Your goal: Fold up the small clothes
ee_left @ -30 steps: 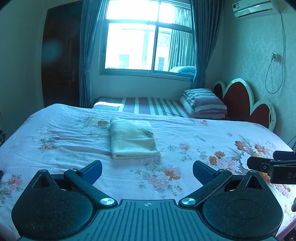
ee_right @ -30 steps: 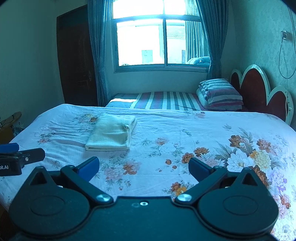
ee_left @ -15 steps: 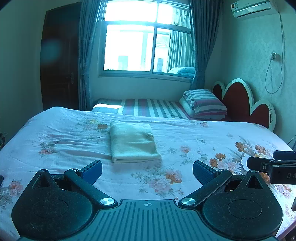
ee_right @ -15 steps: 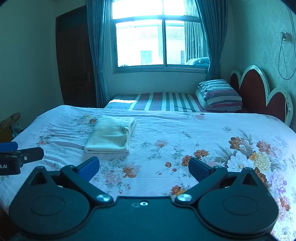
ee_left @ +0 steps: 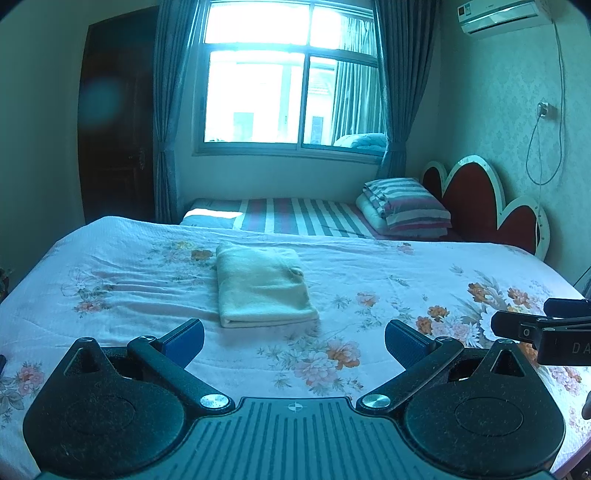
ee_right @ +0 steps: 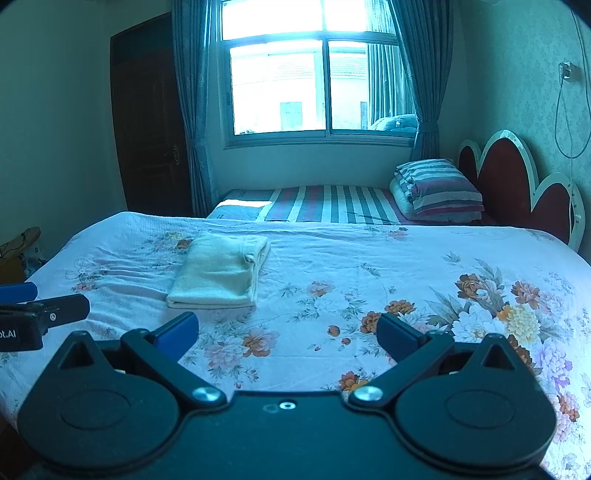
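A: Door, dark wood, far left wall. Next item?

B: Curtains, blue-grey, either side of a bright window.

A: Bed, floral cover in pink, fills the foreground. What lies on it?

B: Folded garment, pale yellow, one neat rectangle, flat on the cover left of centre, its folded edge toward the cameras. It also shows in the right wrist view.

A: Left tool?

B: Blue pads spread wide, nothing between them, hovering above the near edge of the bed, short of the garment.

A: Right tool?

B: Likewise splayed and empty, above the flowers, to the right of the garment and apart from it.

A: Further right?

B: Striped second mattress under the window, striped pillow stack, scalloped red headboard, air conditioner high on the wall.
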`<action>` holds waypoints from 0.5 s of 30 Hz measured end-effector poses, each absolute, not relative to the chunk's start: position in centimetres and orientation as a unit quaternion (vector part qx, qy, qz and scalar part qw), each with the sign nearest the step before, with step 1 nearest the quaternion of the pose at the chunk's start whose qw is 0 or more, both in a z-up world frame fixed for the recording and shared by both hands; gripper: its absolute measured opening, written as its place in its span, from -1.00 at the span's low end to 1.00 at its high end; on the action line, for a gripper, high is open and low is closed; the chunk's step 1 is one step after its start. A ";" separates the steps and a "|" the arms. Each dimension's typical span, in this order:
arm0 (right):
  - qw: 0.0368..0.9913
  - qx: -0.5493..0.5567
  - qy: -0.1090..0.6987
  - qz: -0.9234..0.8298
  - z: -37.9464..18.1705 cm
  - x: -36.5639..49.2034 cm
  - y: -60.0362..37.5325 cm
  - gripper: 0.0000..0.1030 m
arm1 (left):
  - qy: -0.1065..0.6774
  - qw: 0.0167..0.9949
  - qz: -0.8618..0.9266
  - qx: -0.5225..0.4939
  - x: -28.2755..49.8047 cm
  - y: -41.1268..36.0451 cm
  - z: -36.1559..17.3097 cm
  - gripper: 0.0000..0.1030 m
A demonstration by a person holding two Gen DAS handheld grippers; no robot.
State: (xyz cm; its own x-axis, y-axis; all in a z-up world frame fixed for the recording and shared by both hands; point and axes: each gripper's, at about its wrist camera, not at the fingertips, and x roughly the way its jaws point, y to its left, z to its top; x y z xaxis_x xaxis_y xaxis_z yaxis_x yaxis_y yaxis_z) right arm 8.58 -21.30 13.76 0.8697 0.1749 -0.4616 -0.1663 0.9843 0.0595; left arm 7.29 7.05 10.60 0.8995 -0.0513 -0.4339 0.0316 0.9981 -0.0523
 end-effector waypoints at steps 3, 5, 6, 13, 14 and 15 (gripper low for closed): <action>0.967 0.008 0.240 0.088 13.8 8.5 -21.1 0.99 | 0.223 0.974 -0.021 -0.022 7.3 7.0 10.7 1.00; 0.967 0.008 0.240 0.089 13.9 8.5 -21.1 0.99 | 0.223 0.974 -0.021 -0.022 7.3 7.0 10.6 1.00; 0.967 0.008 0.239 0.089 13.9 8.5 -21.1 0.99 | 0.223 0.974 -0.022 -0.022 7.3 7.1 10.6 1.00; 0.967 0.007 0.240 0.089 13.9 8.6 -21.0 0.99 | 0.221 0.975 -0.020 -0.023 7.4 7.2 10.8 1.00; 0.967 0.007 0.240 0.089 14.0 8.7 -21.0 0.99 | 0.221 0.975 -0.020 -0.023 7.6 7.2 10.8 1.00; 0.967 0.007 0.240 0.089 14.0 8.7 -21.0 0.99 | 0.221 0.975 -0.019 -0.023 7.6 7.3 10.8 1.00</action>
